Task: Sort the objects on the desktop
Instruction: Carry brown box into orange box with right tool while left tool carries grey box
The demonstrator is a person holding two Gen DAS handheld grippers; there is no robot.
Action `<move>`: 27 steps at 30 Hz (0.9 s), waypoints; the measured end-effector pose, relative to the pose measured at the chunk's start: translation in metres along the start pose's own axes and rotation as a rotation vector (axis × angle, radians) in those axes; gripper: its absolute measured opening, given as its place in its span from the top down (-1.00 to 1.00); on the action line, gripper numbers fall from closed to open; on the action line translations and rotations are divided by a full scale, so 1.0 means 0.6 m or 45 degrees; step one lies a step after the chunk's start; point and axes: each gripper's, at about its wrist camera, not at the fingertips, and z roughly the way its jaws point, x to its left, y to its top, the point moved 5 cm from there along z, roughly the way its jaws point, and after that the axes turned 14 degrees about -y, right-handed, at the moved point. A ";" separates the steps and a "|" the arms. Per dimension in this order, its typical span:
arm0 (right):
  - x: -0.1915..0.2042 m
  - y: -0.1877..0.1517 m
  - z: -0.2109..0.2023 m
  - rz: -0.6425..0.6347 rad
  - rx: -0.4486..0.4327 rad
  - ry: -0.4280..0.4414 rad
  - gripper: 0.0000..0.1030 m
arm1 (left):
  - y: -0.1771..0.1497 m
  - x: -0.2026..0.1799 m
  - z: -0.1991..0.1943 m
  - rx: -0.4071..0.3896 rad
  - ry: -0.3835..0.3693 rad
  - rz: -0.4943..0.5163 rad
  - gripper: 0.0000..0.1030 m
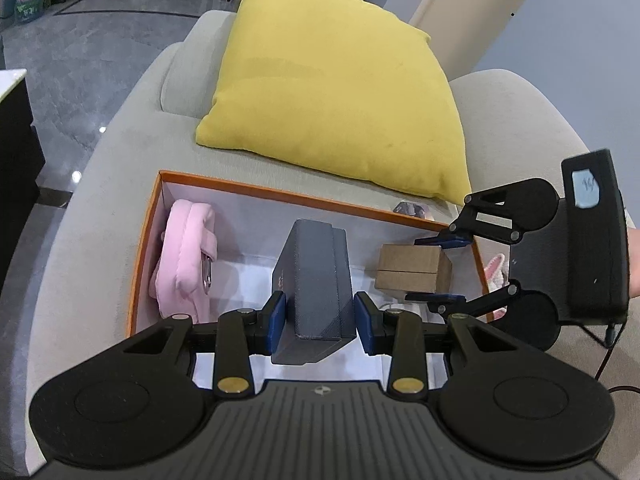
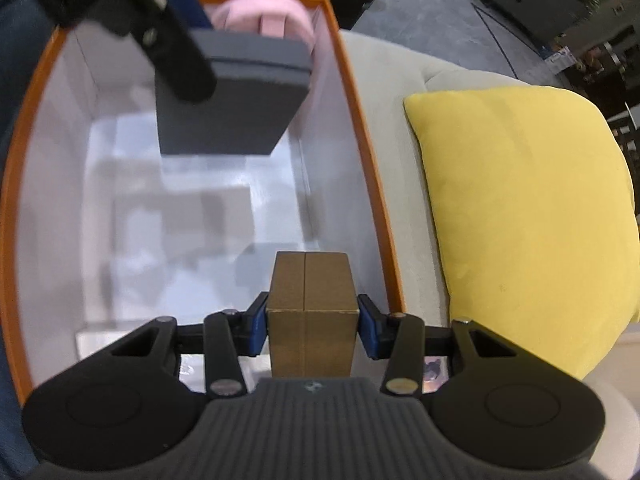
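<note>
Your left gripper (image 1: 320,322) is pinching a dark grey box (image 1: 316,280), its blue pads (image 1: 278,320) pressing on the two long sides, and you are holding that box tilted over the middle of the open orange box (image 1: 146,240). Whether its far end is touching the white floor of the orange box cannot be told. Your right gripper (image 2: 311,330) is clamping a small brown cardboard box (image 2: 310,300) between its own blue pads (image 2: 259,326), and you are holding it inside the orange box beside one end wall; in the left wrist view it is sitting to the right of the grey box, a little apart from it.

At the opposite end of the orange box, a pink plush item (image 1: 184,256) with a metal clip is lying against the wall. The orange box itself is resting on a light beige sofa (image 1: 120,128), not a tabletop. Just beyond its long rim, a yellow cushion (image 1: 332,92) is leaning on the seat. Past the right end of the box, a bit of another pink-and-white plush thing (image 1: 496,268) is peeking out behind your right gripper. The right wrist view is somewhat blurred.
</note>
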 end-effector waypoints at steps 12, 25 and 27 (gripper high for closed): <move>0.022 -0.019 0.041 -0.153 0.210 -0.018 0.09 | -0.010 0.005 -0.013 -0.007 -0.048 -0.035 0.18; 0.005 -0.016 0.004 -0.166 0.214 -0.006 0.04 | -0.016 0.013 -0.030 -0.021 -0.082 -0.053 0.18; 0.005 -0.012 0.001 -0.174 0.209 -0.007 0.04 | -0.017 0.012 -0.033 -0.024 -0.085 -0.054 0.18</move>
